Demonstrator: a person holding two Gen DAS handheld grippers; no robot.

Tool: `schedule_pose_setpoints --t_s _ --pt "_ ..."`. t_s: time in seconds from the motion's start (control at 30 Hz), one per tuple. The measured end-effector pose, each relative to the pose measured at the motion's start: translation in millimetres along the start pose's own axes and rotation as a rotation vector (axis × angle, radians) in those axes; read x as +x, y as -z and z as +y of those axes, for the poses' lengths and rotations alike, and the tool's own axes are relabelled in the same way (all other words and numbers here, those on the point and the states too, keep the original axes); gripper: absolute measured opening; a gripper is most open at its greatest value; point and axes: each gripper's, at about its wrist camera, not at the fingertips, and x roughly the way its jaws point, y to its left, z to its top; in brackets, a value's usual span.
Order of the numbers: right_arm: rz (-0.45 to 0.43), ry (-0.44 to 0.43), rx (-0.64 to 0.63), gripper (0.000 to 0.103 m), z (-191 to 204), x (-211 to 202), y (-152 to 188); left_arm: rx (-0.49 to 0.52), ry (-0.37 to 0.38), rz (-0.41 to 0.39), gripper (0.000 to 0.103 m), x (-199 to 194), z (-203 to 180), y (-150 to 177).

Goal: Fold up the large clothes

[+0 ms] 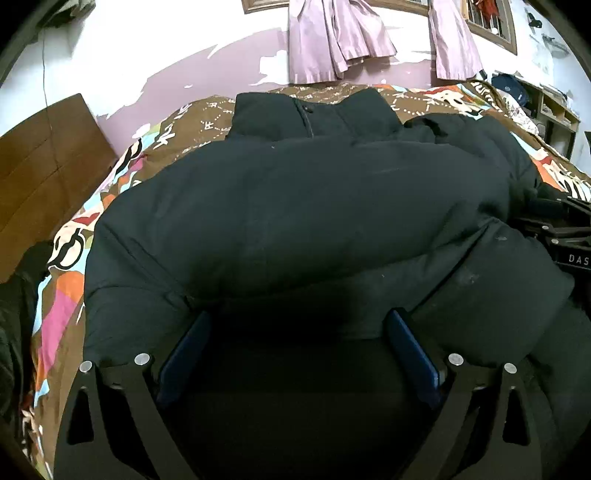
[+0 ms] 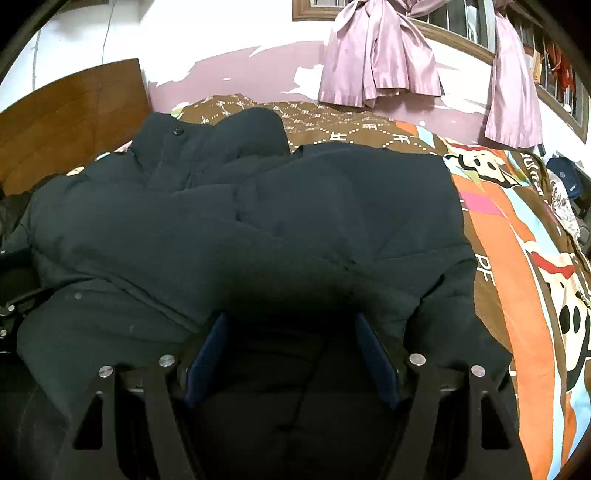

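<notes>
Jacket (image 1: 295, 206), dark and padded, lies spread across a bed, filling most of both wrist views, its stand-up collar (image 1: 310, 114) at the far end toward the wall. The bedspread (image 1: 59, 295) beneath is brown with bright orange, pink and pale blue cartoon patches, showing to the left of the jacket in the left wrist view and to its right in the right wrist view. A puffy sleeve (image 1: 480, 280) lies folded across the body near the right side of the left wrist view.

The left gripper (image 1: 299, 325) sits low over the near hem with its jaws spread wide, blue pads (image 1: 184, 354) standing on either side of dark fabric; whether they press on it cannot be told in the shadow. The right gripper (image 2: 291, 325) is likewise parted over the near edge of the jacket, its blue pads (image 2: 207, 354) flanking folds of cloth, with no clear pinch visible.

Beyond the bed, lilac curtains (image 2: 380, 62) hang knotted below a wood-framed window (image 2: 461, 33) on a wall of peeling pink and white paint. A brown wooden headboard (image 1: 44, 162) stands at the far left. Part of the other gripper's black frame (image 1: 565, 236) shows at the right edge of the left wrist view.
</notes>
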Motion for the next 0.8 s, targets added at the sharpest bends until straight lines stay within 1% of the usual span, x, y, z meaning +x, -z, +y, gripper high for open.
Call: schedule_pose_setpoints --t_s 0.23,0.33,0.43,0.53,0.6,0.63,0.67,0.7,0.73,0.8 --pt "-0.028 0.031 0.003 0.083 2 -5 1 -0.033 0.049 -0.042 0.095 -8 7 0" --pt "-0.025 0.028 0.006 0.085 1 -5 1 -0.041 0.074 -0.037 0.098 -8 7 -2" --pt "-0.028 0.022 0.012 0.085 0 -7 -1 -0.031 0.064 -0.032 0.1 -8 3 -3" --pt "-0.068 0.022 0.038 0.086 -4 -17 -6 -0.034 0.068 -0.032 0.1 -8 3 -3" --pt "-0.149 0.035 0.077 0.095 -9 -33 -19 -0.043 0.085 -0.03 0.1 -10 5 -5" --pt "-0.193 0.026 0.088 0.1 -11 -40 -31 -0.056 0.107 -0.029 0.1 -13 7 -8" --pt "-0.213 0.017 0.086 0.103 -12 -43 -45 -0.073 0.137 -0.033 0.1 -16 12 -12" --pt "-0.216 0.01 0.08 0.103 -12 -43 -57 -0.09 0.174 -0.045 0.1 -19 19 -19" --pt "-0.205 -0.012 0.07 0.103 -12 -38 -74 -0.101 0.189 -0.054 0.1 -21 24 -25" --pt "-0.188 -0.075 0.07 0.103 -14 -25 -101 -0.129 0.187 -0.055 0.1 -20 36 -47"
